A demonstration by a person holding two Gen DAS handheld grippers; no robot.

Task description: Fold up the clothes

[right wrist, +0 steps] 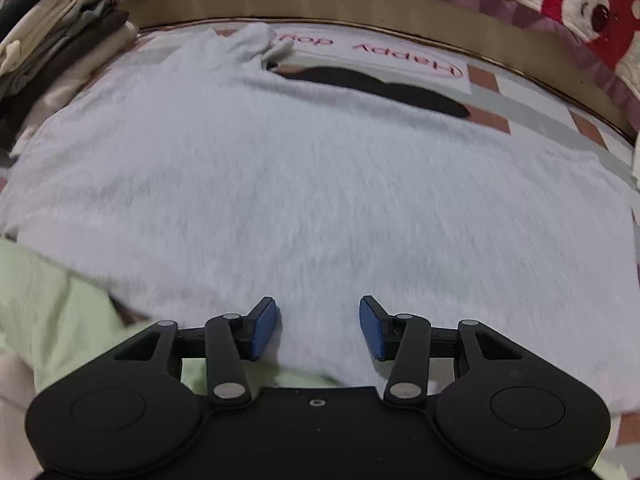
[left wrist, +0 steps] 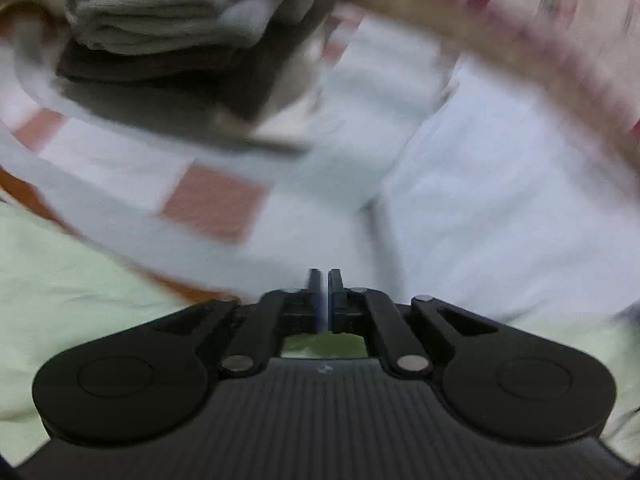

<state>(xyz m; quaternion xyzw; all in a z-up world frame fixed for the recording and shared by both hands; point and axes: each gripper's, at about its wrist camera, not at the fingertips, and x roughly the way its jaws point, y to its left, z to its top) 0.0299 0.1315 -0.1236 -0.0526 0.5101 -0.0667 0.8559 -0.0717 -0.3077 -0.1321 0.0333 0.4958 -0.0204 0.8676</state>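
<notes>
A pale grey fleece garment [right wrist: 304,184] lies spread flat on a checked cloth, with a dark neck opening [right wrist: 372,84] at its far side. My right gripper [right wrist: 319,328] is open just above the garment's near edge, with nothing between its blue pads [right wrist: 266,328]. In the blurred left wrist view the same garment [left wrist: 480,208] fills the right half. My left gripper [left wrist: 324,296] is shut, with only a thin gap and no cloth seen between the fingers; it hovers over the garment's near left edge.
A stack of folded grey, dark and cream clothes [right wrist: 52,52] stands at the far left and shows in the left wrist view [left wrist: 168,20]. A brown rim [right wrist: 320,0] and a red-and-white quilt [right wrist: 580,4] run behind. Pale green fabric [left wrist: 60,280] lies near me.
</notes>
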